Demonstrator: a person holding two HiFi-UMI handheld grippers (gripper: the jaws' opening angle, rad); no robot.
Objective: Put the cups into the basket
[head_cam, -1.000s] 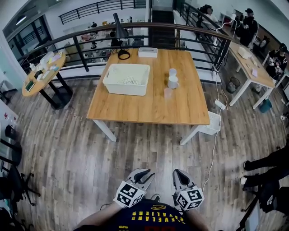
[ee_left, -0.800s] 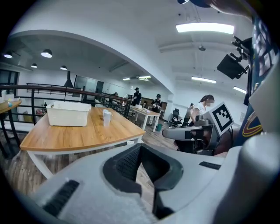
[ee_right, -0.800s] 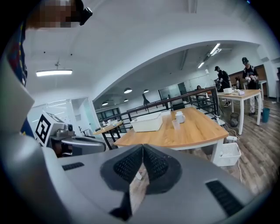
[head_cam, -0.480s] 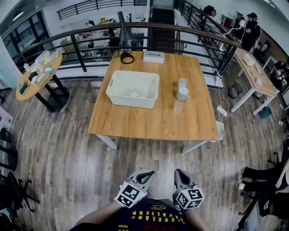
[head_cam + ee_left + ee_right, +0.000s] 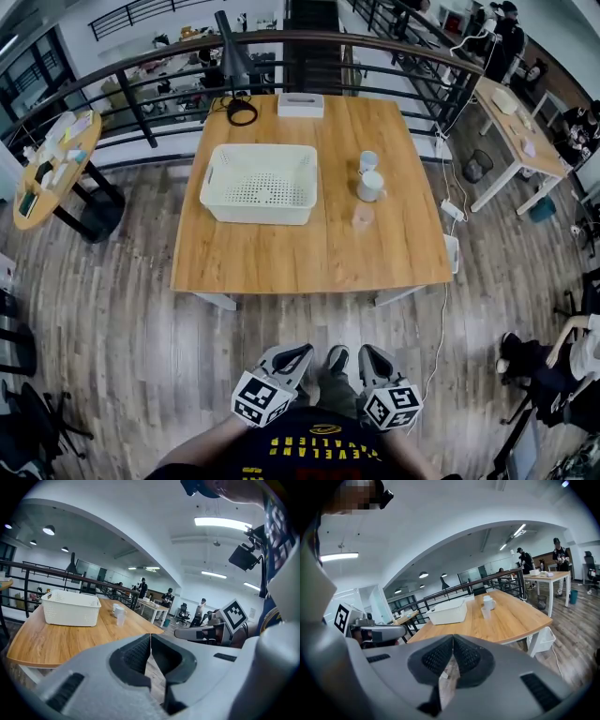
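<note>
Far ahead, a white basket (image 5: 253, 210) (image 5: 71, 607) (image 5: 447, 611) stands on the left half of the wooden table (image 5: 309, 258). To its right are a white mug (image 5: 371, 186) (image 5: 489, 603), a second white cup (image 5: 368, 161) behind it and a clear cup (image 5: 363, 217) (image 5: 120, 618) (image 5: 485, 612) in front. My left gripper (image 5: 298, 352) (image 5: 150, 635) and right gripper (image 5: 367, 352) (image 5: 453, 636) are held close to the person's body over the wooden floor, well short of the table. Both are shut with nothing between the jaws.
A black railing (image 5: 281, 42) runs behind the table, with a black lamp (image 5: 230, 47), headphones (image 5: 242, 112) and a white box (image 5: 300, 105) at its far edge. A round table (image 5: 47, 159) stands left, a long desk (image 5: 511, 108) and people right. A white bin (image 5: 452, 251) sits by the table's right leg.
The table has come nearer and sits lower in the head view as the person walks toward it. Both grippers stay low by the body.
</note>
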